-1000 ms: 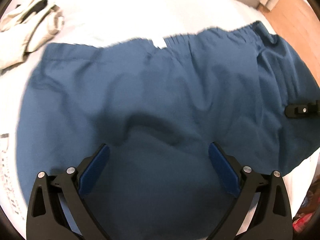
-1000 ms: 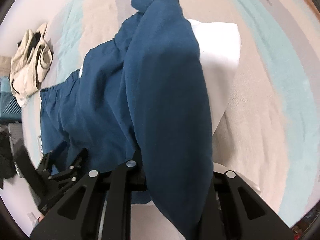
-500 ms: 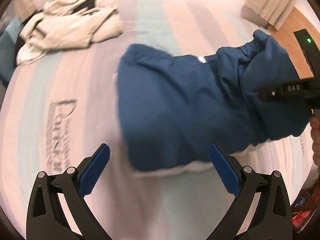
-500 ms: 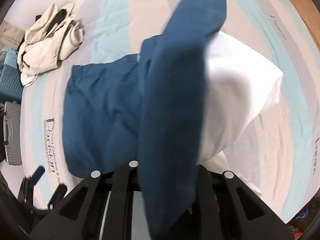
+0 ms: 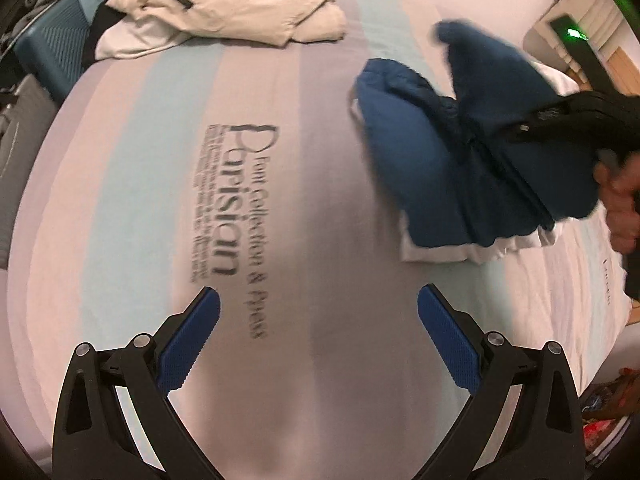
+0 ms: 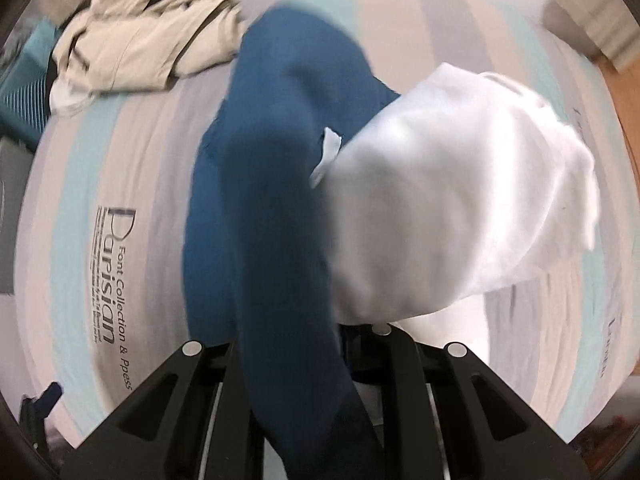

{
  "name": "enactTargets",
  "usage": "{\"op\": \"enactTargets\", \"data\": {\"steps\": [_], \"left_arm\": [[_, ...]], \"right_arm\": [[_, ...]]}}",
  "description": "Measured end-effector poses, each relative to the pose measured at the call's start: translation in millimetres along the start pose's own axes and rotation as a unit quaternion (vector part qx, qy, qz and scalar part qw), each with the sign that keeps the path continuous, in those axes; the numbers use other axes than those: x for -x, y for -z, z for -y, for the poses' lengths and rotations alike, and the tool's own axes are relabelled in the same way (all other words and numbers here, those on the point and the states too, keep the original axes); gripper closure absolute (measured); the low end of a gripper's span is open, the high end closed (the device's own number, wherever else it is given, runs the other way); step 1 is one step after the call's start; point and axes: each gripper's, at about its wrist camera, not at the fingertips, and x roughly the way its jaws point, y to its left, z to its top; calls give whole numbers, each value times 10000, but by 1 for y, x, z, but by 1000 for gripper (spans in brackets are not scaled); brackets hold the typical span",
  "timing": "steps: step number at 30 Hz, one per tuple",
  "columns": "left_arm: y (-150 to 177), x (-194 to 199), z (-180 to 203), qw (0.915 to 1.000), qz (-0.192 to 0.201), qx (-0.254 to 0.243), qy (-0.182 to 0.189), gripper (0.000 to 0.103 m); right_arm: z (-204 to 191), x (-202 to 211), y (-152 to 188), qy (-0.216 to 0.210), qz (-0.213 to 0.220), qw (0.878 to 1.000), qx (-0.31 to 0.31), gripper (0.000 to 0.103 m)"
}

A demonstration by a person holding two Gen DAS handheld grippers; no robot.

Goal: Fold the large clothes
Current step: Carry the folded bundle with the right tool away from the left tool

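Note:
A dark blue garment with a white lining or white cloth hangs bunched from my right gripper, which is shut on it; the cloth hides the fingertips. In the left wrist view the same blue garment is lifted off the bed at the right, and the right gripper's black body and a hand show beside it. My left gripper is open over the striped bed sheet, with nothing between its blue pads.
A beige jacket lies crumpled at the far end of the bed. A teal ribbed case stands by the bed's far left edge. The sheet carries printed lettering. Wooden floor shows past the right edge.
The right gripper has pulled the blue garment up and to the right, gathering it off the bed. My left gripper has moved away from the garment and now hovers over bare sheet.

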Motion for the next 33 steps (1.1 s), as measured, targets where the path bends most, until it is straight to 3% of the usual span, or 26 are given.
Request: {"op": "enactTargets", "data": {"steps": [9, 14, 20, 33], "left_arm": [[19, 11, -69, 9994, -49, 341, -11, 6], [30, 10, -95, 9981, -94, 611, 14, 6], [41, 9, -105, 9972, -147, 735, 20, 6], [17, -16, -118, 9953, 152, 890, -353, 6]], "right_arm": [[-103, -50, -13, 179, -404, 9974, 561, 91], [-126, -84, -8, 492, -549, 9933, 893, 90], [-138, -94, 1, 728, -432, 9907, 1063, 88], [-102, -89, 23, 278, -123, 9952, 931, 85]]}}
